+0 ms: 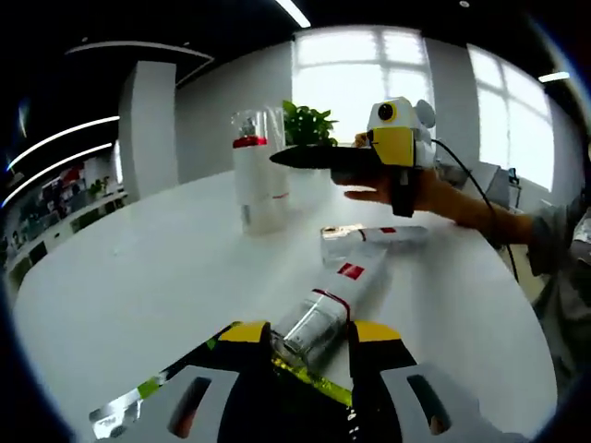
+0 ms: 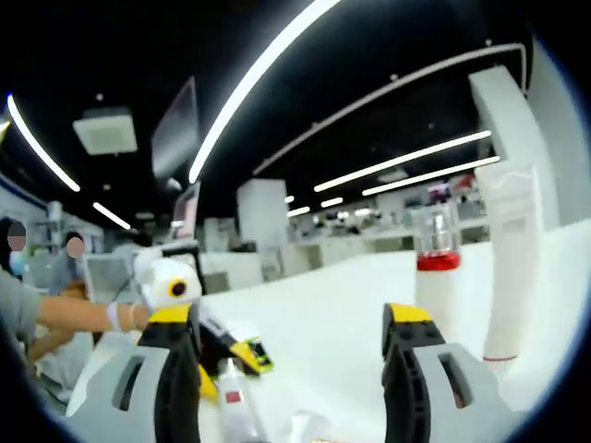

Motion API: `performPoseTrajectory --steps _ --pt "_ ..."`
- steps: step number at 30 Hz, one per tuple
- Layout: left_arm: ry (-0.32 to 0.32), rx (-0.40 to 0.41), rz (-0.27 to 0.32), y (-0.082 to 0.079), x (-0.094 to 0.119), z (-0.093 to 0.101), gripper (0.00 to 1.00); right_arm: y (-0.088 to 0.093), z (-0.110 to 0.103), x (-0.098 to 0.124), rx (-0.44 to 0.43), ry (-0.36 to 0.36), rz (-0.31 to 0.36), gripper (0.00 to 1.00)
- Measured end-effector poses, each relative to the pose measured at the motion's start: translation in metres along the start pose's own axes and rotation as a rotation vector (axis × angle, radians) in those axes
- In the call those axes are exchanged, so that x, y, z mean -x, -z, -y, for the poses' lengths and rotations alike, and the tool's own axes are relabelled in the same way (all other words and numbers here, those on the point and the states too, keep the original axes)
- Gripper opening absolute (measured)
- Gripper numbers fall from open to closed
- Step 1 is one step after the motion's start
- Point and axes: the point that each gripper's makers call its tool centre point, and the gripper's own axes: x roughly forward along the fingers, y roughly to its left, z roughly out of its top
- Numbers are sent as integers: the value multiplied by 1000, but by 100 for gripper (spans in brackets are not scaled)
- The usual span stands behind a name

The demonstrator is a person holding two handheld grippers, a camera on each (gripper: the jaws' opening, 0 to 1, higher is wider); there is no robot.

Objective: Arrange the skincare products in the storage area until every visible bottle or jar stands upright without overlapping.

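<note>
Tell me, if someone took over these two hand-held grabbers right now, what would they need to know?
Left gripper: jaws around the clear cap end of a lying bottle; whether it is clamped, I cannot tell.
Right gripper: open, empty, held above the white table.
Done: two bottles upright, the red-collared bottle and a tall bottle.
Left: stand up the bottle at the left jaws, then the second lying bottle behind it.
</note>
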Motion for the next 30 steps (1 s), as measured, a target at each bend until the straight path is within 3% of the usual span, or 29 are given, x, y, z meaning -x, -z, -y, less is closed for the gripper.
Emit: performPoseTrajectory --steps 3,9,14,21,24,30 --pt "-1 -2 -6 -1 4 1 21 2 -3 0 4 -11 -11 76" --pt "48 74 7 -7 10 9 20 10 -18 -2 36 -57 -46 75" --pt "54 111 -2 -19 21 10 19 14 -27 -3 53 -97 -69 74" --pt "6 192 -70 -32 33 17 19 24 -43 -4 89 -161 -114 74" --pt "-13 248 -126 -37 36 20 19 30 -49 -5 110 -185 -142 73" --pt "-13 238 -229 -47 33 37 19 41 -63 -2 148 -225 -180 69"
